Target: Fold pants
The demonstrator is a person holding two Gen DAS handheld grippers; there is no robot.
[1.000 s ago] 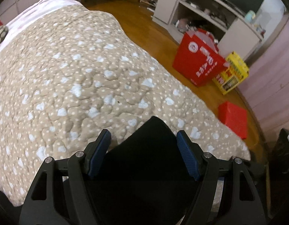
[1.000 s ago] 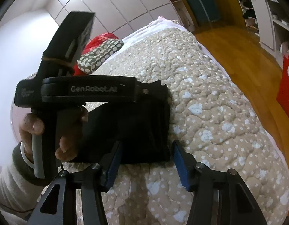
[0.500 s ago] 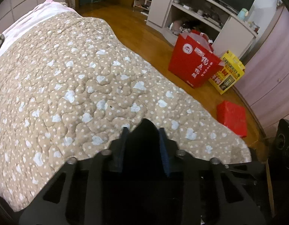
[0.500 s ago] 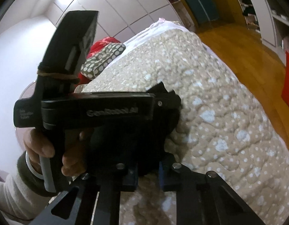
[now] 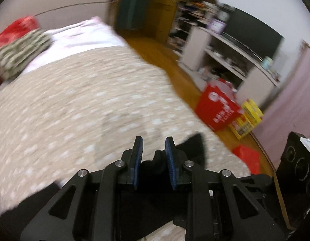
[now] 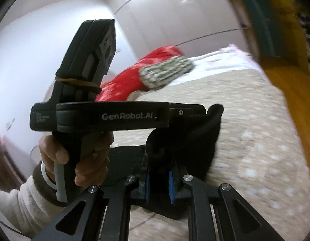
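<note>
While the black pants (image 6: 187, 140) hang bunched above the bed (image 5: 84, 104), both grippers pinch one end of them. The left gripper (image 5: 153, 143) has its blue pads close together on a dark fold, and a corner of cloth sticks out just to the right of the pads. The right gripper (image 6: 159, 172) has its pads pressed on a thick wad of cloth, which rises in front of it and leans to the right. The rest of the pants trails down to the quilt under the grippers.

I judge that the two grips are side by side on the same edge, so the person can carry this edge over the lower part and make a fold. Holding at two points keeps the edge straight.

A hand (image 6: 78, 156) in a light sleeve holds the handle of the left gripper, just beside the right one, so the two tools are near and could bump.

Beyond the pants the quilt is wide and bare, which gives good room to lay the fold forward. A spotted pillow (image 5: 20, 58) and a red pillow (image 6: 138, 76) lie far at the head. To the right the bed edge drops to a wooden floor (image 5: 175, 64), where a red bag (image 5: 217, 108) stands, so the cloth should not drift that way.
</note>
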